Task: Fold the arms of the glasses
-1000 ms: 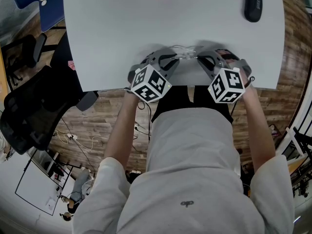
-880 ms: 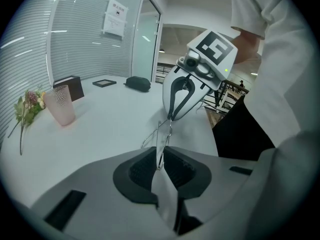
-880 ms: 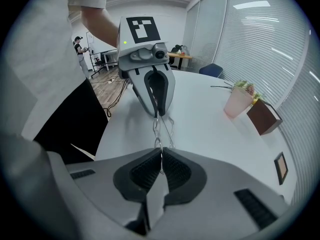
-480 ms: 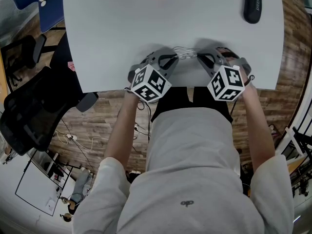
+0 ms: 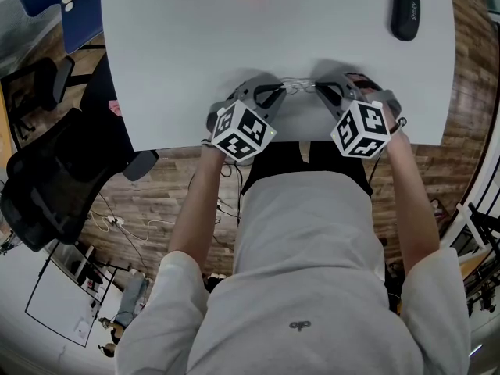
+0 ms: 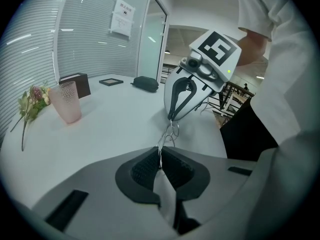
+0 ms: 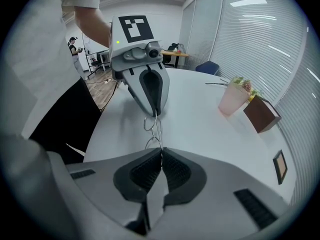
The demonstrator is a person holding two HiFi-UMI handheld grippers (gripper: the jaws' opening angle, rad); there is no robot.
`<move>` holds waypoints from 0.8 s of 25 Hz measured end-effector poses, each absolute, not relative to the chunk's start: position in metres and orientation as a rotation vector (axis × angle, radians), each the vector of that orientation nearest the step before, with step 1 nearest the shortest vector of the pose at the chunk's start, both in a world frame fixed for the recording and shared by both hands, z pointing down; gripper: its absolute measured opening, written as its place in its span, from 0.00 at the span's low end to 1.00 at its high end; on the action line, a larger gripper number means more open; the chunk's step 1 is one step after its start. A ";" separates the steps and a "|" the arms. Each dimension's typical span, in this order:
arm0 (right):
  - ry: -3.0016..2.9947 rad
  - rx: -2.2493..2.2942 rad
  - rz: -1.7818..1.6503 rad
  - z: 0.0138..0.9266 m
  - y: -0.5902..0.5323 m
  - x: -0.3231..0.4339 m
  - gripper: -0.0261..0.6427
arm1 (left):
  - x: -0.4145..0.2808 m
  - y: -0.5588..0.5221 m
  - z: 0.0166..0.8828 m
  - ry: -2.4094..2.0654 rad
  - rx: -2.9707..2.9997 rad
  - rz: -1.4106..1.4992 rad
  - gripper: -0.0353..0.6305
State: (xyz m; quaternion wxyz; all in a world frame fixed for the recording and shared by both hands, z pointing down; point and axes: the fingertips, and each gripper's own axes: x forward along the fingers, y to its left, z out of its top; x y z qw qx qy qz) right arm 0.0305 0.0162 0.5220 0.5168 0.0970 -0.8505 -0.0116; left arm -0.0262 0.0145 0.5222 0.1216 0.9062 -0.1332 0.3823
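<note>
Hanging low over the near edge of the white table (image 5: pixel 234 37), right in front of the person's body, strung between the two tools: the glasses (image 5: pixel 297 86), a thin wire pair.

Progress, largest piece first:
- Table end: nothing set down yet, the pair held clear of or barely at the surface; cannot tell which.
- On the left gripper (image 5: pixel 277 92): jaws just closed, drawn narrow, ribbed pads nipping the fine wire at one end (image 6: pixel 167 136).
- On the right gripper (image 5: pixel 320 91): likewise narrow, clamped on the wire at the other end (image 7: pixel 152 129).
- Between the tips: only a short stretch of wire and small loops showing. Too fine to say whether either arm already lies flat against the front.

Judged from that: both holds secured, the fold itself probably at its start or midway. Likely left: swinging each arm in against the lenses, then laying the pair down.

Counted, big to small:
- one table
- two grippers, each with one marker cube
- one dark case (image 5: pixel 405 6), far right corner, well apart from the work
- one brown box (image 7: pixel 262 115)
- one pink cup (image 6: pixel 67 101), just beside the box
- one bunch of flowers (image 6: pixel 31 101), near the cup
- one small flat frame (image 6: pixel 111 82)
- one pair of glasses
</note>
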 end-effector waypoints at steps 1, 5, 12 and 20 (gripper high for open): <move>-2.041 0.235 -0.025 0.523 0.015 0.030 0.06 | -0.026 0.014 0.523 -0.391 2.643 1.118 0.10; -2.033 0.242 -0.017 0.525 0.010 0.030 0.06 | -0.027 0.010 0.526 -0.394 2.631 1.127 0.10; -2.016 0.259 0.016 0.533 0.003 0.026 0.06 | -0.030 0.007 0.534 -0.386 2.598 1.113 0.10; -1.977 0.313 0.028 0.540 -0.010 0.027 0.06 | -0.031 -0.002 0.539 -0.391 2.560 1.114 0.12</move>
